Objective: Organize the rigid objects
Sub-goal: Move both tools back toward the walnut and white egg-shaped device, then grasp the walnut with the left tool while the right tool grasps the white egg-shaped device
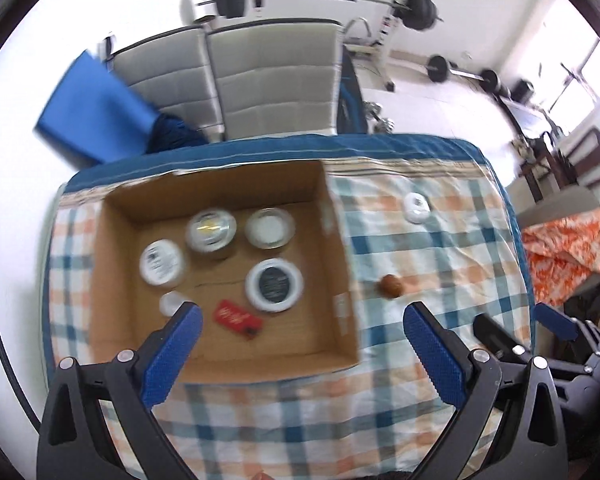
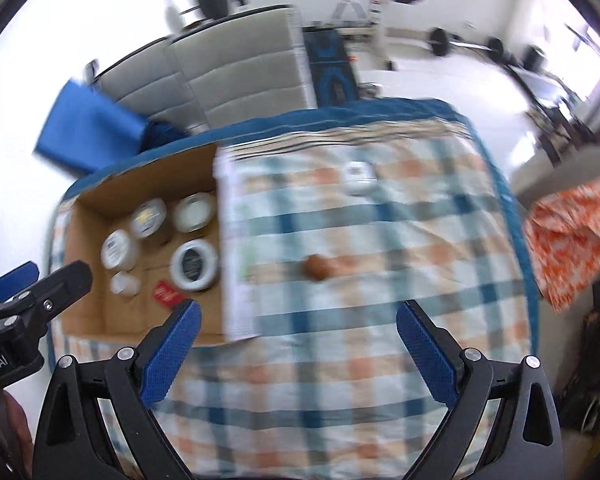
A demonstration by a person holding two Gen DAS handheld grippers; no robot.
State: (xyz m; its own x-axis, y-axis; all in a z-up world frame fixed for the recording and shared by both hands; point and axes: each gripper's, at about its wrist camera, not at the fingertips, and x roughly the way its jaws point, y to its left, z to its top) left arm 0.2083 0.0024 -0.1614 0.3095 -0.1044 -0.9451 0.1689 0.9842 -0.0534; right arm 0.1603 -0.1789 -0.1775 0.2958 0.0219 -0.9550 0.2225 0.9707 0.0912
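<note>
Nearest the lens, the left tool (image 1: pixel 300 312) hangs spread wide and empty above the near edge of the open brown cardboard box (image 1: pixel 344 264), and the right tool (image 2: pixel 298 308) is likewise spread and holds nothing over the checked orange-and-blue cloth on the desk (image 2: pixel 340 360). Outward from the left tool, at about twelve o'clock, the box already holds a flat red packet (image 1: pixel 238 317), a dark round tin with a white rim (image 1: pixel 274 285), three white-lidded round jars (image 1: pixel 162 261) and a small white cap (image 1: pixel 172 303). From the right tool, a small brown rounded object (image 2: pixel 315 267) lies at twelve o'clock on the cloth, and a small white round container (image 2: pixel 358 176) sits farther out, near one o'clock. Judging by this, sorting is well along; the next move likely calls for lowering the right tool around the brown piece.
</note>
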